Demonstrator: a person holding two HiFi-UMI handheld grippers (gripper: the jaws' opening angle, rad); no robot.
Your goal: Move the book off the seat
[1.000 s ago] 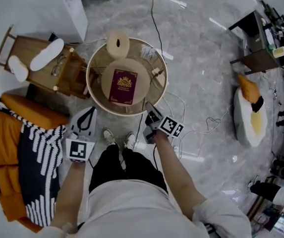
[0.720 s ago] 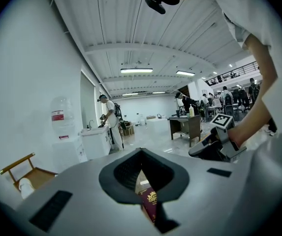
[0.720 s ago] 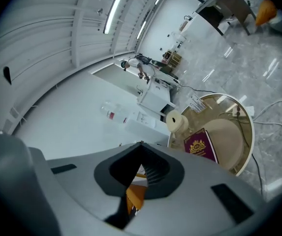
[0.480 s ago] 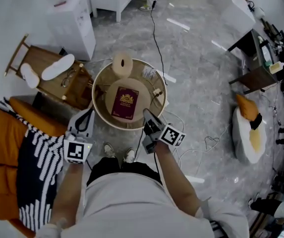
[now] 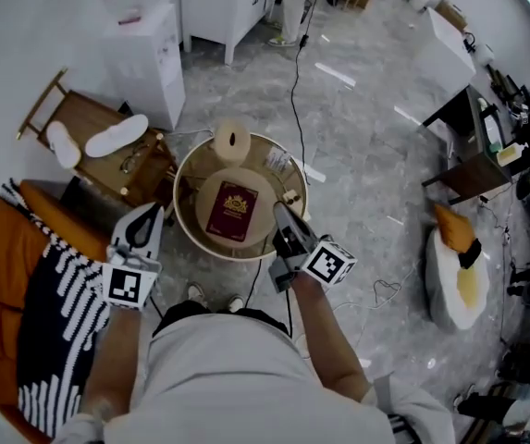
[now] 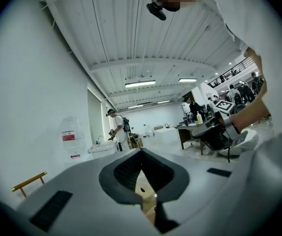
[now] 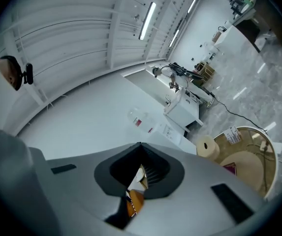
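Observation:
A maroon book point(image 5: 232, 211) lies flat on the beige cushion of a round wicker seat point(image 5: 191, 225). A beige roll cushion point(image 5: 232, 142) rests at the seat's far rim. My left gripper point(image 5: 155, 209) hovers just outside the seat's left near rim, shut and empty. My right gripper point(image 5: 277, 205) is over the seat's right near rim, to the right of the book, shut with nothing in it. In the right gripper view the shut jaws point(image 7: 140, 144) point away from the seat; a corner of the book point(image 7: 229, 169) shows at the right.
A wooden chair point(image 5: 89, 118) holding white slippers stands left of the seat. An orange sofa with a striped blanket point(image 5: 33, 285) is at the near left. A white cabinet point(image 5: 149, 49), a floor cable point(image 5: 294, 81), a dark table point(image 5: 473, 160) and a floor cushion point(image 5: 454, 271) surround.
The head camera has tilted, showing more far floor. Both grippers stay shut by the seat's near rim, the left one a little farther left. The book has not moved on the cushion.

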